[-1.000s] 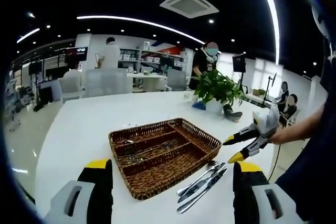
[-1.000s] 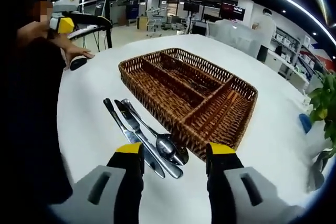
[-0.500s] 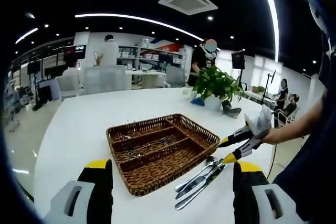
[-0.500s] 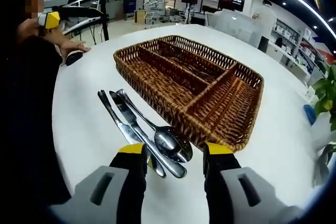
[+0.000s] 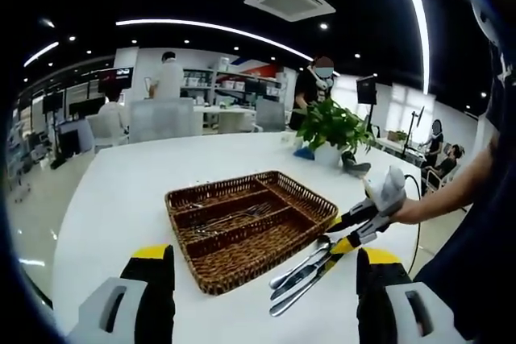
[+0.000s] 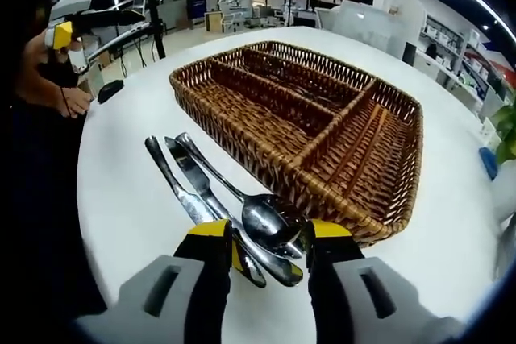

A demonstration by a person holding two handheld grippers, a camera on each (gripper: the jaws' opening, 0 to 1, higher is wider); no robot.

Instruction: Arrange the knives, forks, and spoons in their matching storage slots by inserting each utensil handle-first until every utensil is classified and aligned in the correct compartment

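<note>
Right gripper (image 6: pixel 262 235) has closed in on spoon (image 6: pixel 262 219) beside basket (image 6: pixel 403 167), jaws apart, straddling bowl (pickup likely next). Left gripper (image 5: pixel 258 259) hovers released.

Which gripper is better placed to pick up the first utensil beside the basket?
The right gripper: its open jaws already straddle the spoon bowl beside the wicker basket. The left gripper sits back from the utensils, open.

I see a brown wicker tray (image 6: pixel 401 168) with forks (image 5: pixel 234 219) lying in its middle slot. Just beside it on the white table lie two knives (image 6: pixel 189 191) and stacked spoons (image 6: pixel 270 223), side by side.
</note>
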